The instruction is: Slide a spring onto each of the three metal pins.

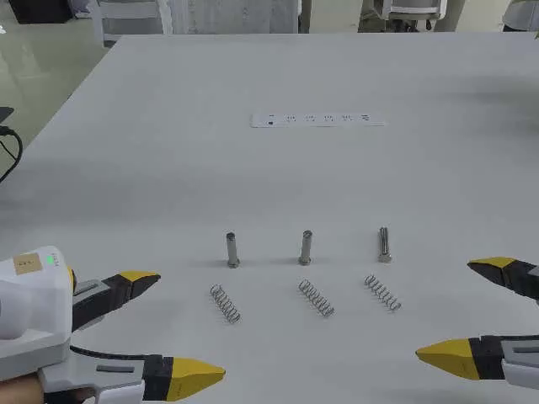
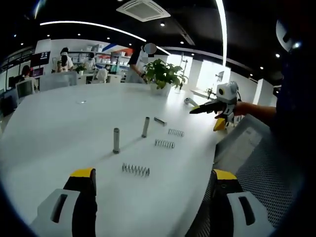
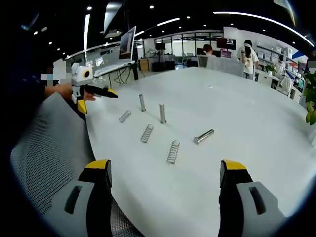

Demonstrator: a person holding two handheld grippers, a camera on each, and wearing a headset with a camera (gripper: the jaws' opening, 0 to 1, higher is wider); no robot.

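Here, springs (image 1: 316, 298) on white table (image 1: 337, 76), light strips (image 2: 222, 29), potted plant (image 2: 163, 74)

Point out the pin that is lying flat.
In the head view the flat pin lies at the right end of the row, beside the upright middle pin, just beyond the rightmost spring.
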